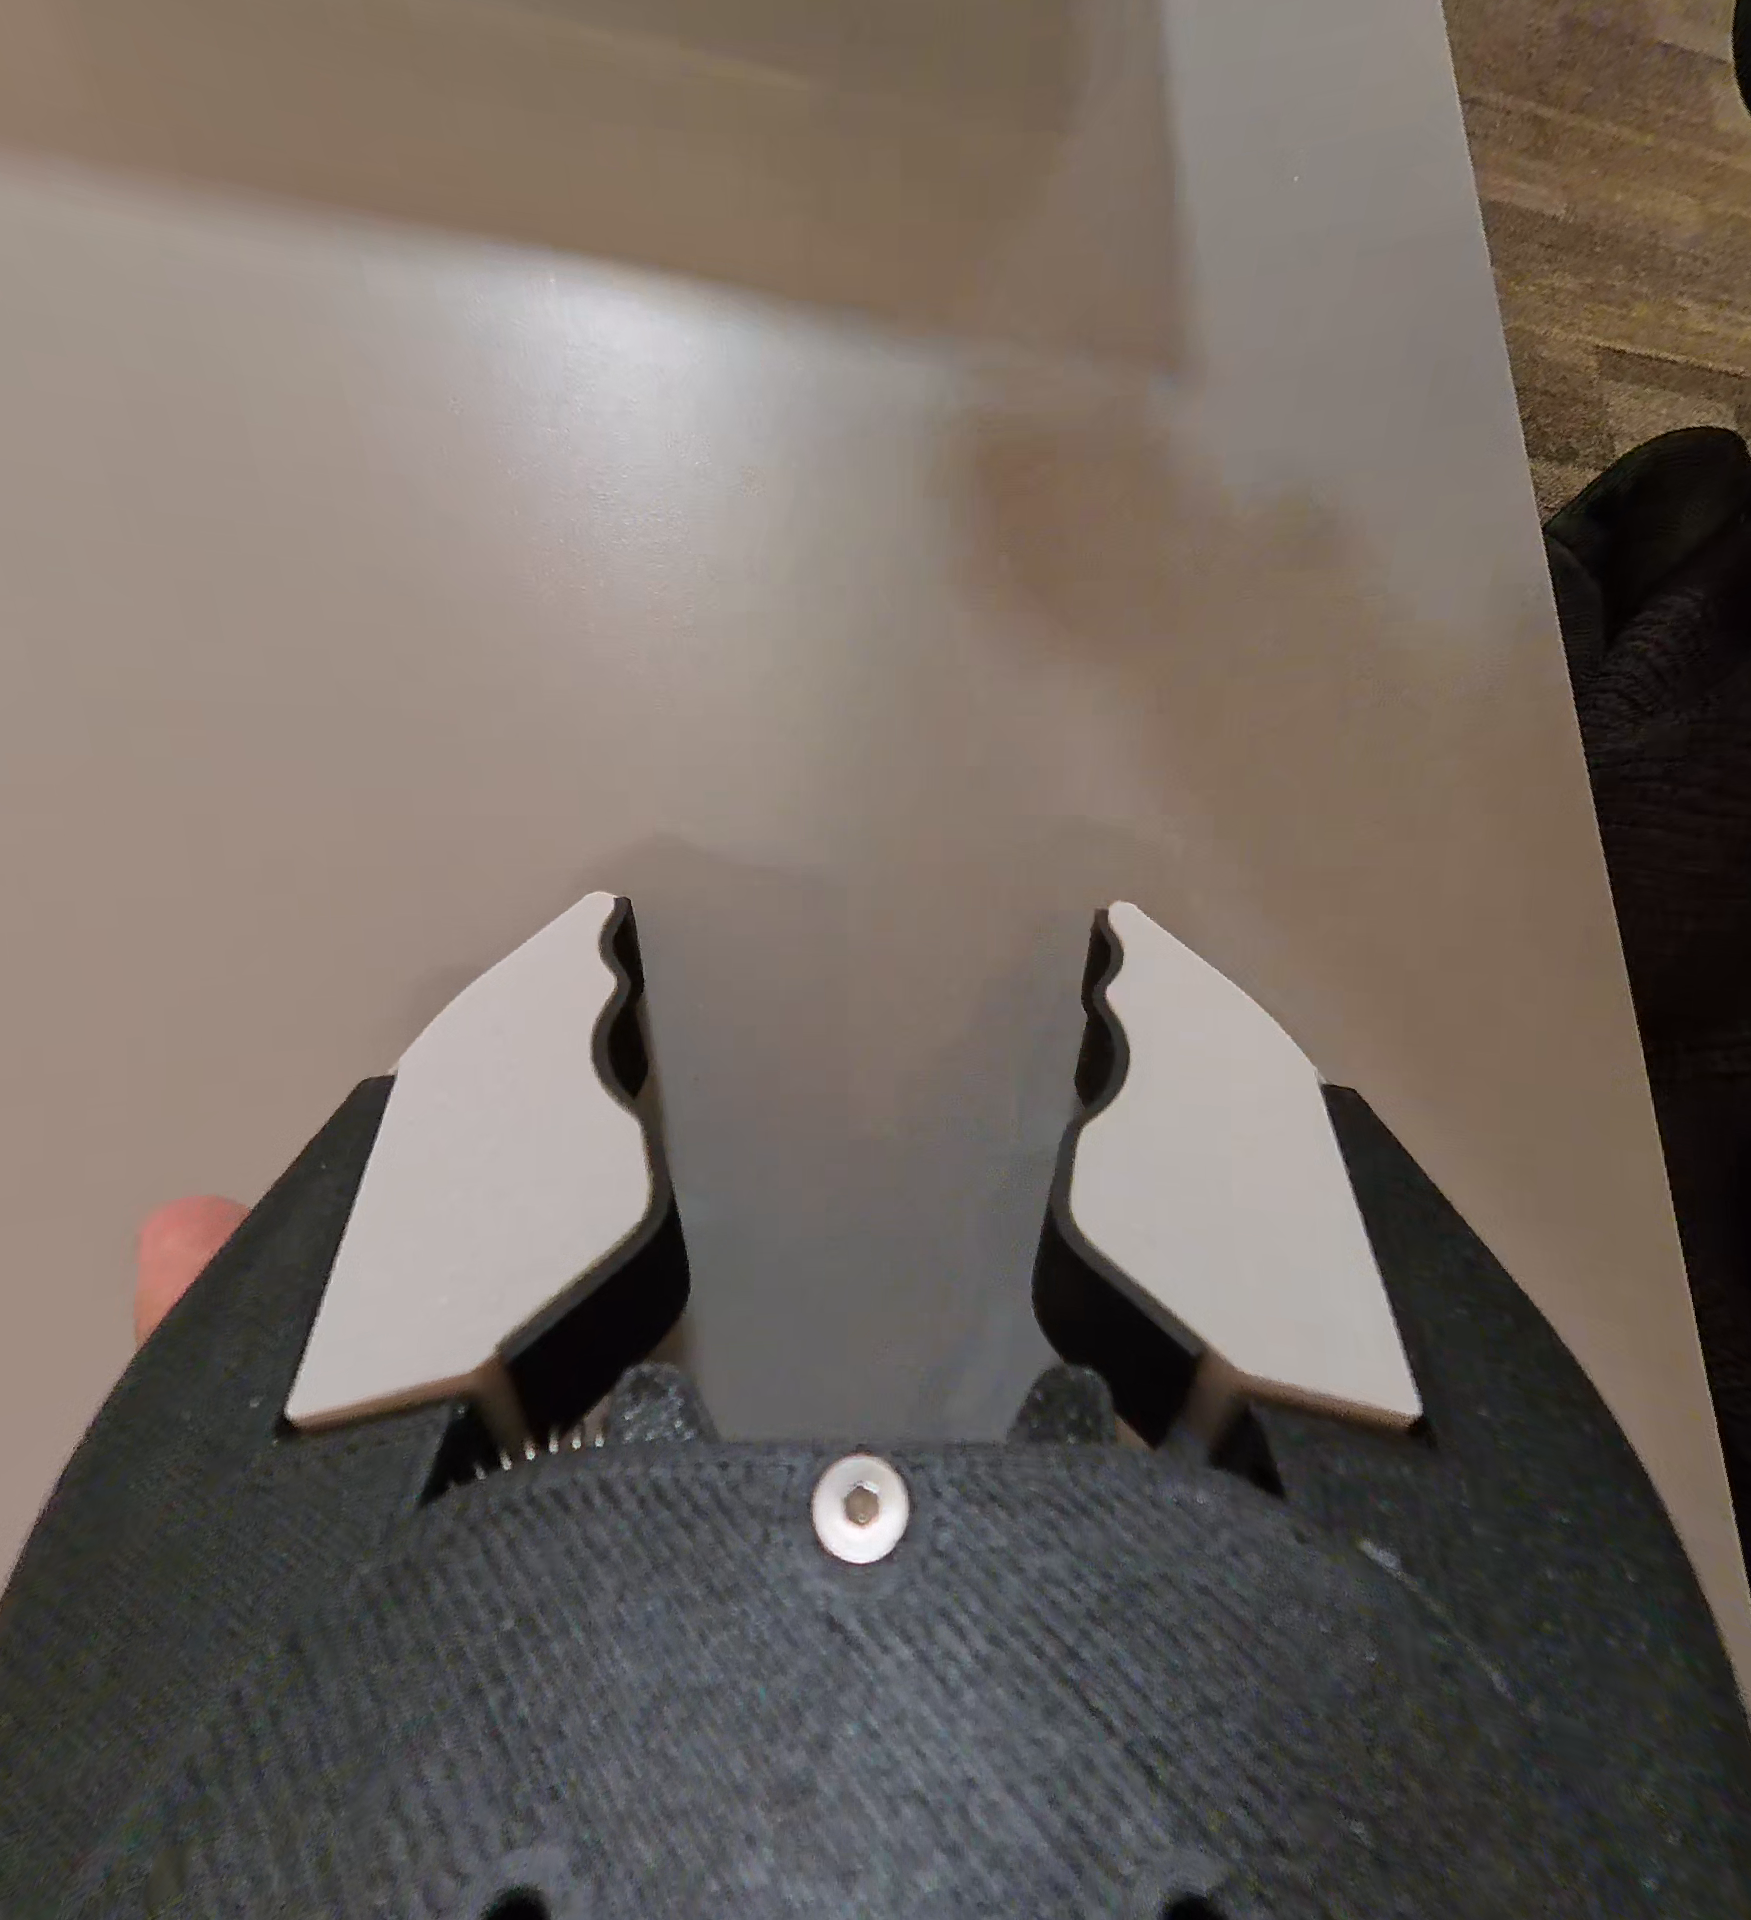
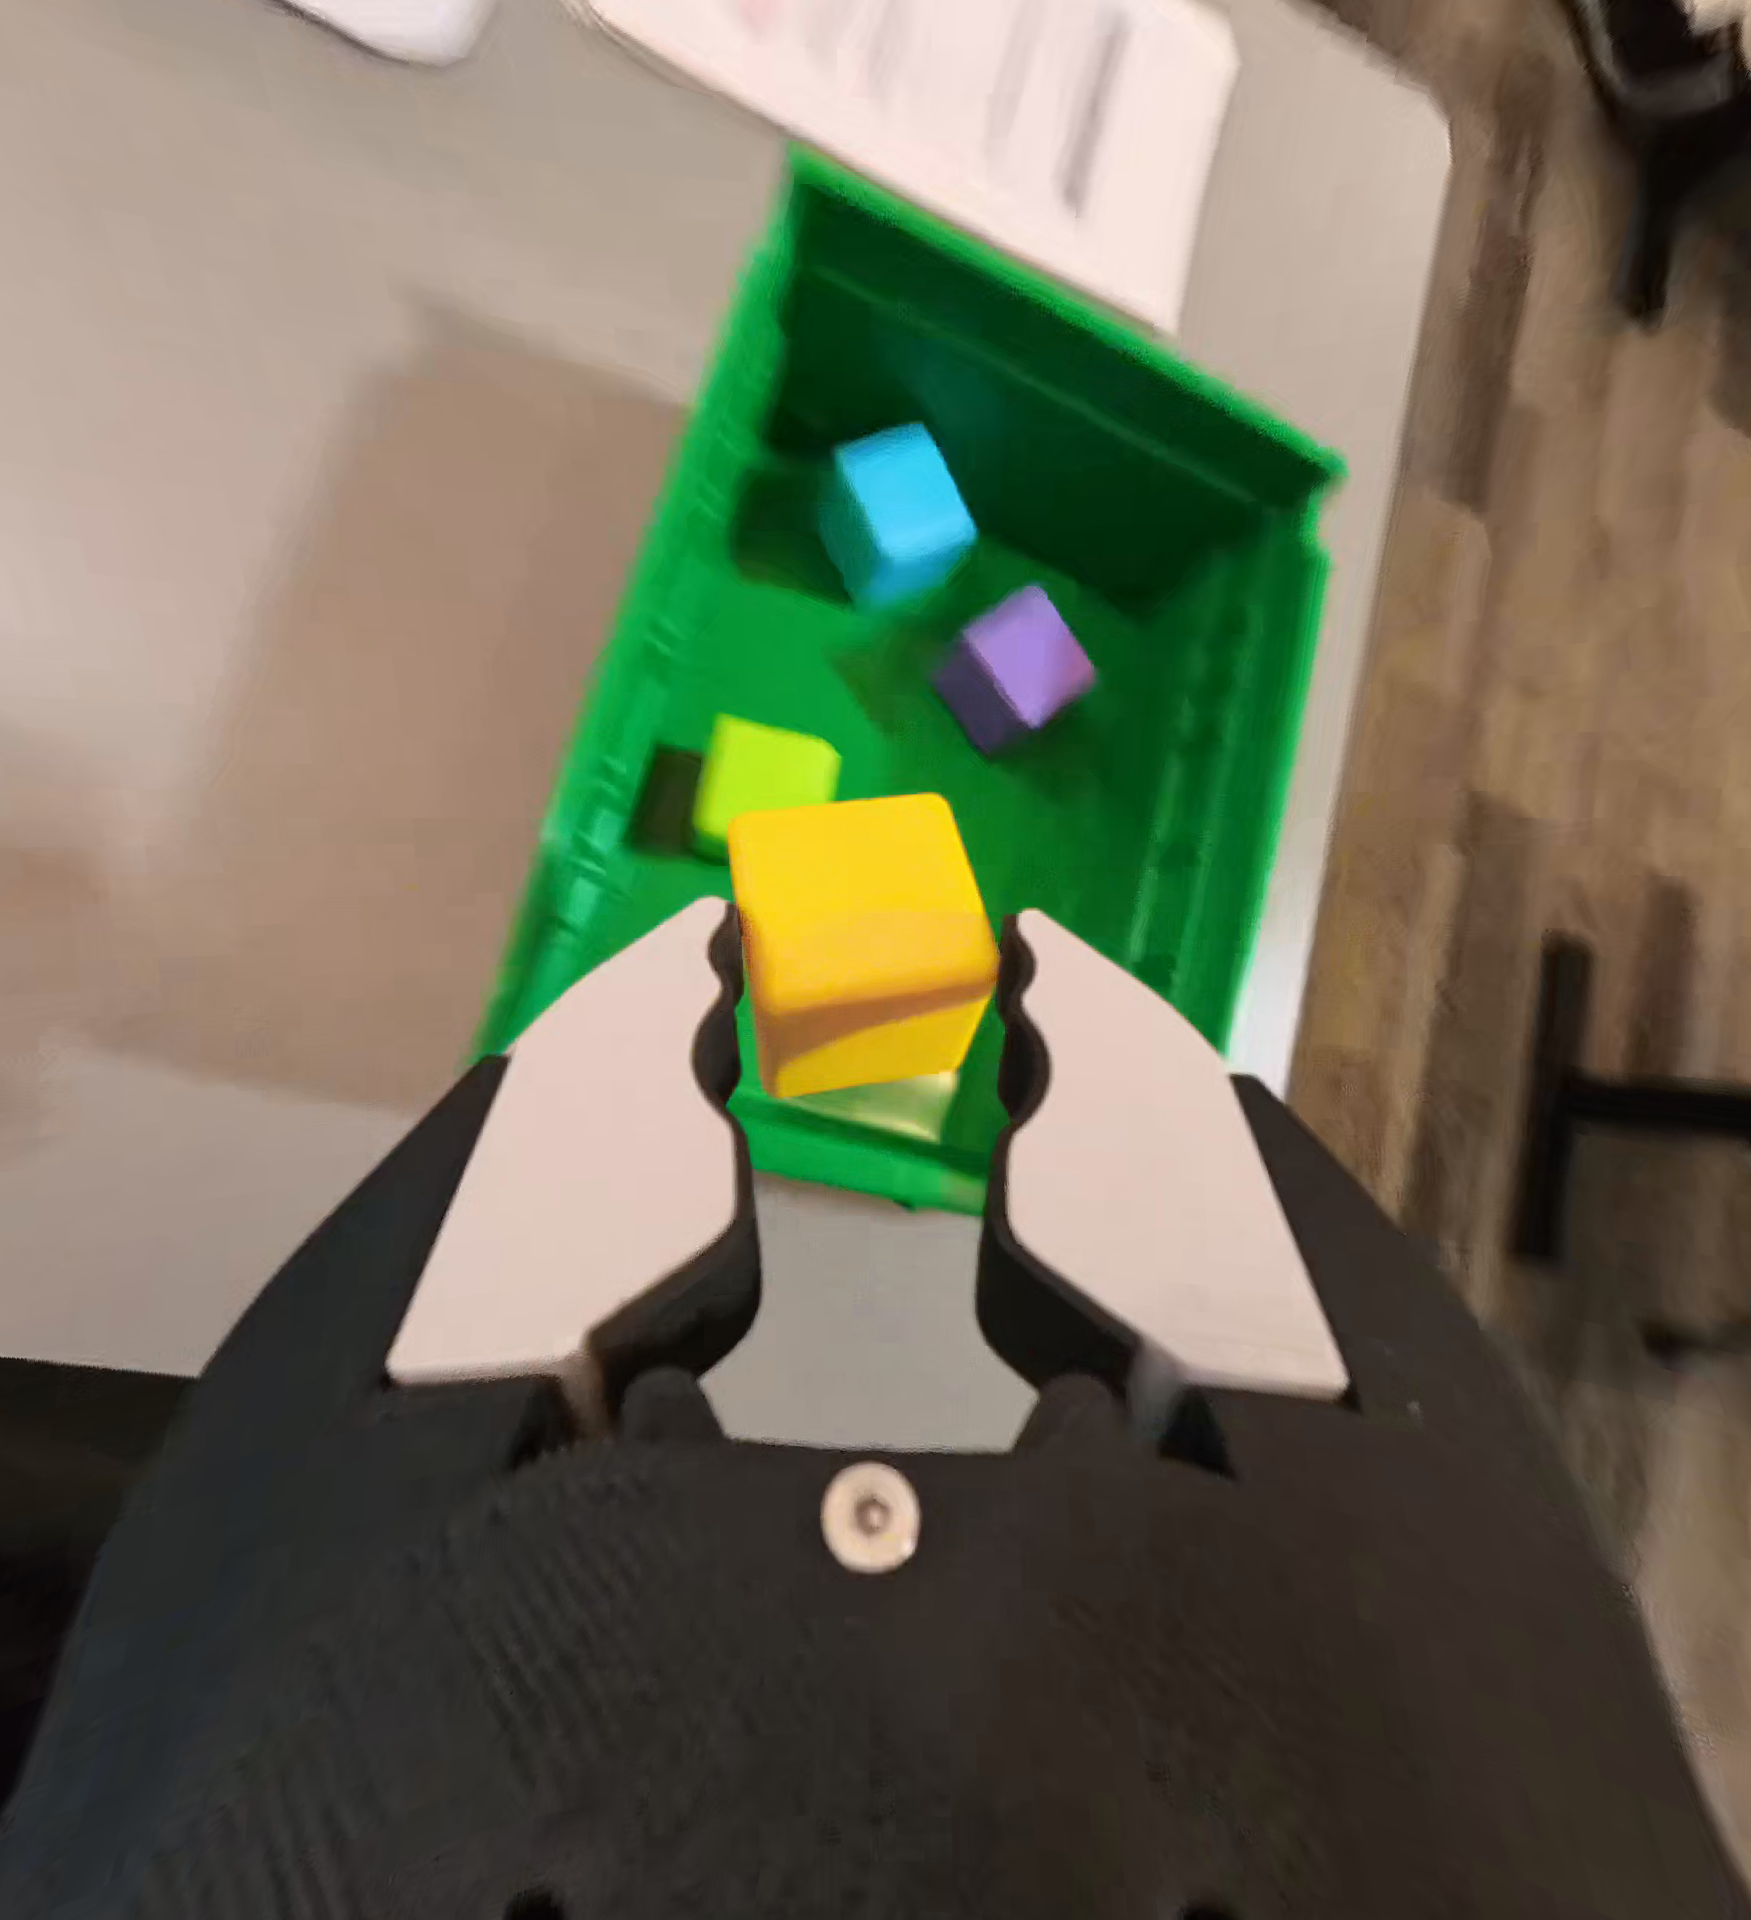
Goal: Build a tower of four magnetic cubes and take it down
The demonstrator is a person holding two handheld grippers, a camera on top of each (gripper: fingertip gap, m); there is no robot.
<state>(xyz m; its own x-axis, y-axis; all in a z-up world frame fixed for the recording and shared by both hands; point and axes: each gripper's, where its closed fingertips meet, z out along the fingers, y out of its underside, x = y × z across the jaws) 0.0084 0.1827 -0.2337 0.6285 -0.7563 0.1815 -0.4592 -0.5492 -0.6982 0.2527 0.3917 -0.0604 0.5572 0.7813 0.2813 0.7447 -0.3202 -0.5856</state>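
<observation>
Right claw (image 2: 866, 961) is clamped on a yellow cube (image 2: 860, 935) above the green bin (image 2: 1235, 790), left claw (image 1: 866, 961) gapes wide over bare tabletop (image 1: 435, 623).

Pale grey table (image 1: 538, 520) (soft glare); brown patchy carpet (image 1: 1660, 208) beyond edge.

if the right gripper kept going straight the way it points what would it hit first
Probably the floor of the open green plastic bin. The right gripper, jaws shut on a yellow cube, points down into it. A lime-green cube lies just beyond; blur and unclear depth leave it uncertain.
</observation>
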